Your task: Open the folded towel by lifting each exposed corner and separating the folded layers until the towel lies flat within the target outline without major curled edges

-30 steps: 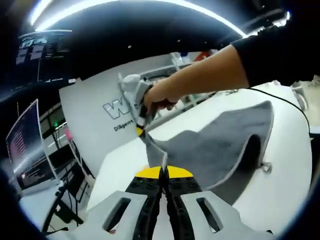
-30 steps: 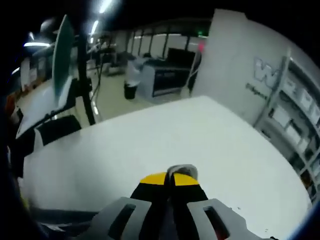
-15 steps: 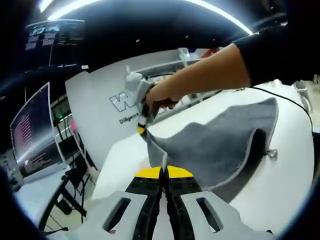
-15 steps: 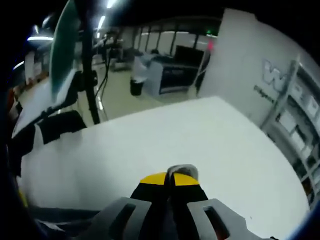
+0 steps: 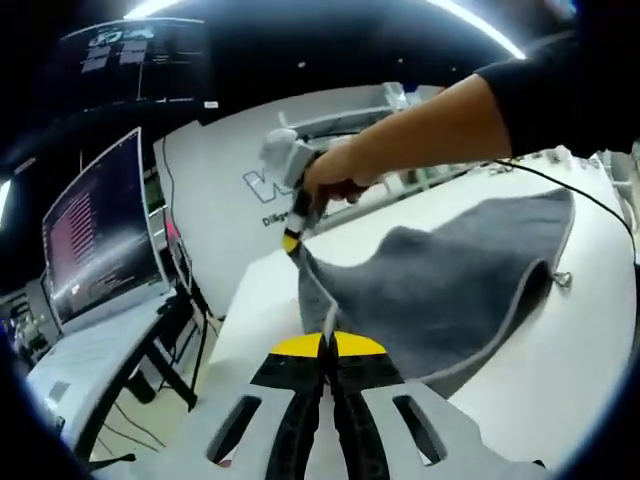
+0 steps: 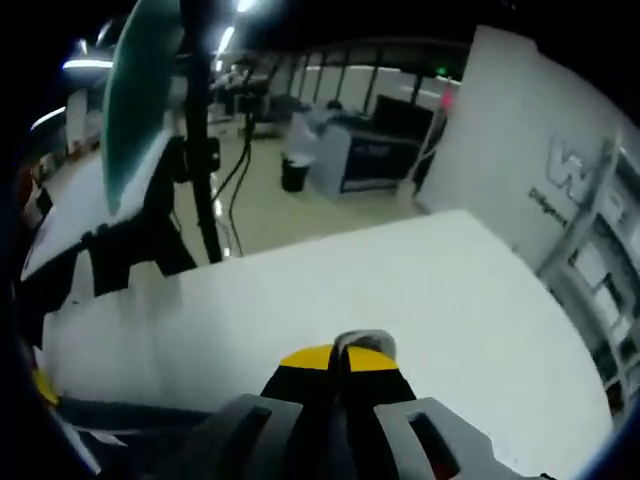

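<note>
The grey towel (image 5: 450, 285) hangs partly lifted over the white table (image 5: 580, 350), with its far side resting on the tabletop. A pale hem runs along its edge, and a small tag (image 5: 561, 281) sits at the right corner. My left gripper (image 5: 326, 346) is shut on the near edge of the towel. A hand holds my right gripper (image 5: 293, 240) up and to the left, shut on a raised corner. In the right gripper view, the right gripper (image 6: 338, 362) pinches a bit of grey towel (image 6: 365, 343) between its yellow-tipped jaws.
A monitor (image 5: 95, 240) on a desk stands left of the table, with a white lettered panel (image 5: 225, 215) behind it. A black cable (image 5: 560, 180) crosses the table's far side. In the right gripper view, a dark stand (image 6: 205, 170) rises beyond the table edge (image 6: 150, 290).
Both views have swung, so the cameras moved. The towel now stretches wider between the two grippers and its sagging fold has flattened. Both grippers stay shut on it.
</note>
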### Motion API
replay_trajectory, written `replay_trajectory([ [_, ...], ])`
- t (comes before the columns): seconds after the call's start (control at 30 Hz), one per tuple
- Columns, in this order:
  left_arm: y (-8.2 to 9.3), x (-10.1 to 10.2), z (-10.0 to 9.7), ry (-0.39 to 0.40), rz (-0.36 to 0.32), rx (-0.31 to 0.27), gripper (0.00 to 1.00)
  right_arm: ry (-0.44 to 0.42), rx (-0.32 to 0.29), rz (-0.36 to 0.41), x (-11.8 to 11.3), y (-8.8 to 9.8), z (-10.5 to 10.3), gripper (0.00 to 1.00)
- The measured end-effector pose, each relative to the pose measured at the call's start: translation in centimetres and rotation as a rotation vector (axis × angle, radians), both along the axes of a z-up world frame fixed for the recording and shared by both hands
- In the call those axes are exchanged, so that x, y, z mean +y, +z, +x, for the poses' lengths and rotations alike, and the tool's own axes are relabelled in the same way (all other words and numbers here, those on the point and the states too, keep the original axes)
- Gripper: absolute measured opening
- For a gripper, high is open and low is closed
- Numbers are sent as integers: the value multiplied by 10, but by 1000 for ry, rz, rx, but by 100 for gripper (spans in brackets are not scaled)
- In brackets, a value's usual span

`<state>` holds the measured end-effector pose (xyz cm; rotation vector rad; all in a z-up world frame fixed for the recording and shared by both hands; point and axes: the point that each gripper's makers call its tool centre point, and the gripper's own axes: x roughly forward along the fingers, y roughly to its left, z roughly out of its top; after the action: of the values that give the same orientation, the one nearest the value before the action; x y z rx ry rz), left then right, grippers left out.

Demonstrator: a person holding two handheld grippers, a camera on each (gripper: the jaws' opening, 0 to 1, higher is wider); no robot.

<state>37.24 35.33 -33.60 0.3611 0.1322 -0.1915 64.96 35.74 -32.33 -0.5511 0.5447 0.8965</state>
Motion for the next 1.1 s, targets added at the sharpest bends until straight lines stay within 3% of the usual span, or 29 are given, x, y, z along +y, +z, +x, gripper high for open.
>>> replay_trajectory([
  [0.43, -14, 24, -11, 70, 6, 42, 1, 43, 26, -33, 43, -41, -13, 0],
  [0.73, -35, 35, -11, 127, 24, 102, 1, 26, 26, -36, 63, -60, -13, 0],
  [1.1, -51, 49, -21, 175, 36, 129, 1, -14, 16, -17, 89, -72, -23, 0],
])
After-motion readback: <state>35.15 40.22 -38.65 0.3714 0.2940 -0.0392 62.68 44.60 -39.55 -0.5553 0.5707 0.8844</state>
